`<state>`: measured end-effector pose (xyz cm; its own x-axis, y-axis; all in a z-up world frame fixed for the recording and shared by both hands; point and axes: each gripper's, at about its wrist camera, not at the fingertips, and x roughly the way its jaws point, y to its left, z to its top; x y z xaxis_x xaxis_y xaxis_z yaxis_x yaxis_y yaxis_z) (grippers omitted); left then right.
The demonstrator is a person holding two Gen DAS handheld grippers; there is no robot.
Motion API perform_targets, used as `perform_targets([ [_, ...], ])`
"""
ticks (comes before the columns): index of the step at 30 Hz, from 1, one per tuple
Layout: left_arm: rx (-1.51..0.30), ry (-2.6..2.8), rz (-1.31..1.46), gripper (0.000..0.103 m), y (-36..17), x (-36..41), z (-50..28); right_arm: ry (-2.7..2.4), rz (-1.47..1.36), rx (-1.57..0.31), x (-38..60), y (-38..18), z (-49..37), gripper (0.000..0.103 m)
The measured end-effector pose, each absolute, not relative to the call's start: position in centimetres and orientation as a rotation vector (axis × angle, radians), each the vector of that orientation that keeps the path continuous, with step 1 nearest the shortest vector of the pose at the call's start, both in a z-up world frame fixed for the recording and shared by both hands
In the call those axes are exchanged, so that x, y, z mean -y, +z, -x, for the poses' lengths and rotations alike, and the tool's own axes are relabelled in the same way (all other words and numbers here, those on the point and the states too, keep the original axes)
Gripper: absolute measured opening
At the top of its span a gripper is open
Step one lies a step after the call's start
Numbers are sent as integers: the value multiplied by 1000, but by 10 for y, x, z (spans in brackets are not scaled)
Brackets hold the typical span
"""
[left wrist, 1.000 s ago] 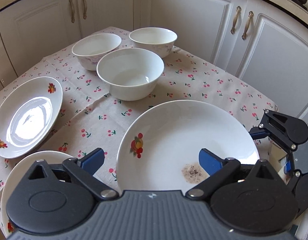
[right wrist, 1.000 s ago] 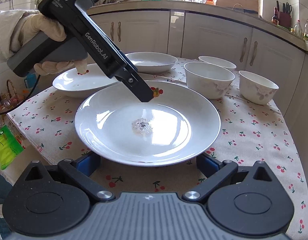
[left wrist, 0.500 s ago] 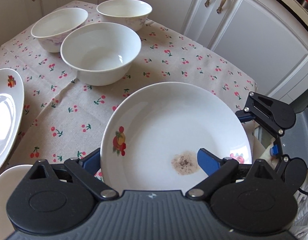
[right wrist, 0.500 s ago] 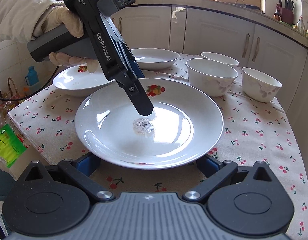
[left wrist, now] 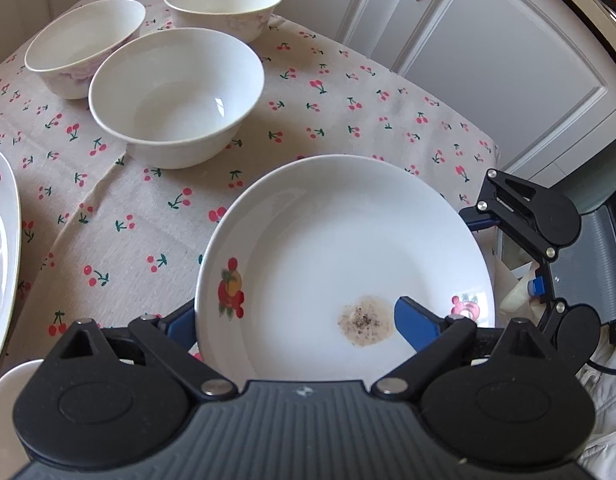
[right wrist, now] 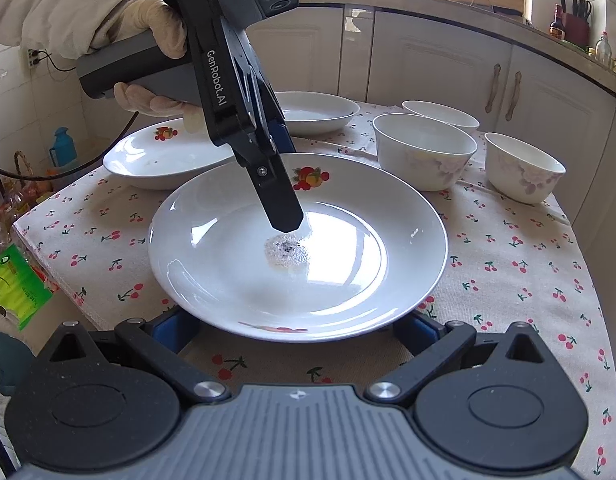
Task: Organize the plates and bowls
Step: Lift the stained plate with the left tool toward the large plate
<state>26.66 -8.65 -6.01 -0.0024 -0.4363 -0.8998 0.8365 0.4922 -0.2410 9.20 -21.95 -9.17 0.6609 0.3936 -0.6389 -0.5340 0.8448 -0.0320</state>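
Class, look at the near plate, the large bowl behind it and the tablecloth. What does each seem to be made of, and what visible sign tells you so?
Plate: probably glazed ceramic; glossy white with sharp window reflections and a printed fruit motif.
Large bowl: likely the same glazed ceramic or porcelain; smooth, shiny, with a faint floral print.
Tablecloth: woven fabric, perhaps linen or cotton; matte, visible weave, creases, printed cherries.

"DAS", "GenRobot.AI" on left tool (right wrist: 285, 216)
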Motion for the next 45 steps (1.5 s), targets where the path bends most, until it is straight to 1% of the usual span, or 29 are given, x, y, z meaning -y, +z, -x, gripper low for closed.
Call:
perform_targets([
  [17,-1185,-1033,-367,94,-59,81,-267,537,233,-706,218,-86,-98,103],
  [27,-1142,-1027,-323,94,-41,68,-268,555,244,-703,217,-72,-102,103],
  [36,-1079,-976,-285,94,-15,38,-267,602,267,-670,203,-52,-115,103],
  [45,-1054,-883,-223,94,-11,-12,-263,689,284,-666,170,-47,-132,103],
])
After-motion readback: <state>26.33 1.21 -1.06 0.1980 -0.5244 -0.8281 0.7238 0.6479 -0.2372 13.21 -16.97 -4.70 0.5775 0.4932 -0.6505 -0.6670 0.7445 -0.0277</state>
